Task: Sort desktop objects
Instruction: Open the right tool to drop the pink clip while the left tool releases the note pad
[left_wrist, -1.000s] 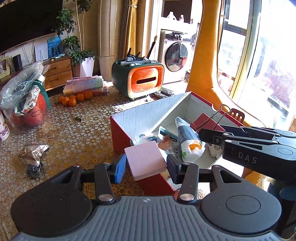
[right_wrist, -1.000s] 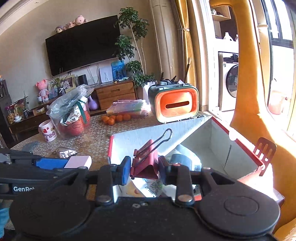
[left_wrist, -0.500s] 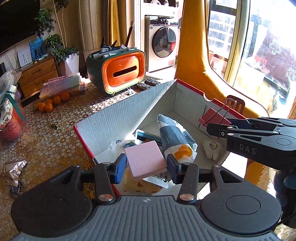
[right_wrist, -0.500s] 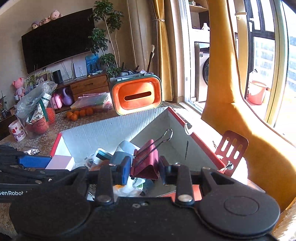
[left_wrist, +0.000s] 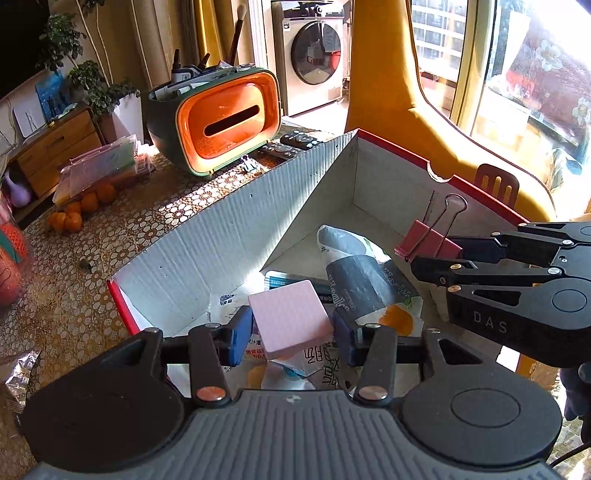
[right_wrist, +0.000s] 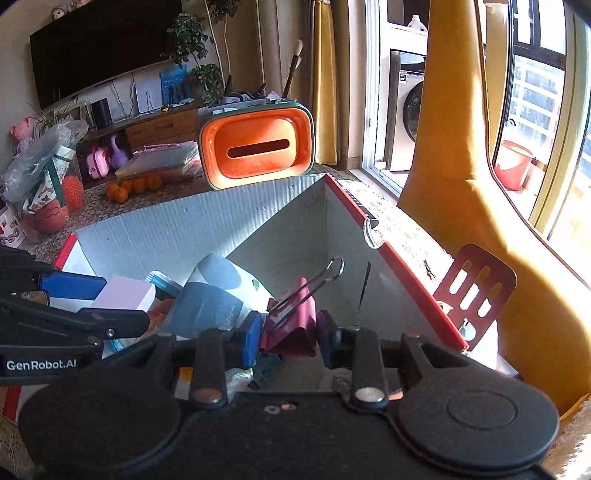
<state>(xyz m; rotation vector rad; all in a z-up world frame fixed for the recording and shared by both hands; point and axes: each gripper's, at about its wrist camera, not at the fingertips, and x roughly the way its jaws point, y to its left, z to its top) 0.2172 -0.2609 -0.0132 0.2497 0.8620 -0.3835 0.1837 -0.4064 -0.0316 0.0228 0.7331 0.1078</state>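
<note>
Both tools moved over box (left_wrist: 236, 236): left tool (left_wrist: 291, 332) grips pink pad (left_wrist: 290, 319), right tool (right_wrist: 288, 338) grips binder clip (right_wrist: 295, 321).

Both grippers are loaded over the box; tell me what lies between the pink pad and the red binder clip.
Left wrist view: a blue-grey snack bag lies in the box between pink pad and red binder clip.

Both grippers clamped, side by side

The black left gripper (left_wrist: 291, 332) has its blue pads pinched together on a load; the black right gripper (right_wrist: 288, 334) beside it is likewise clamped.
</note>
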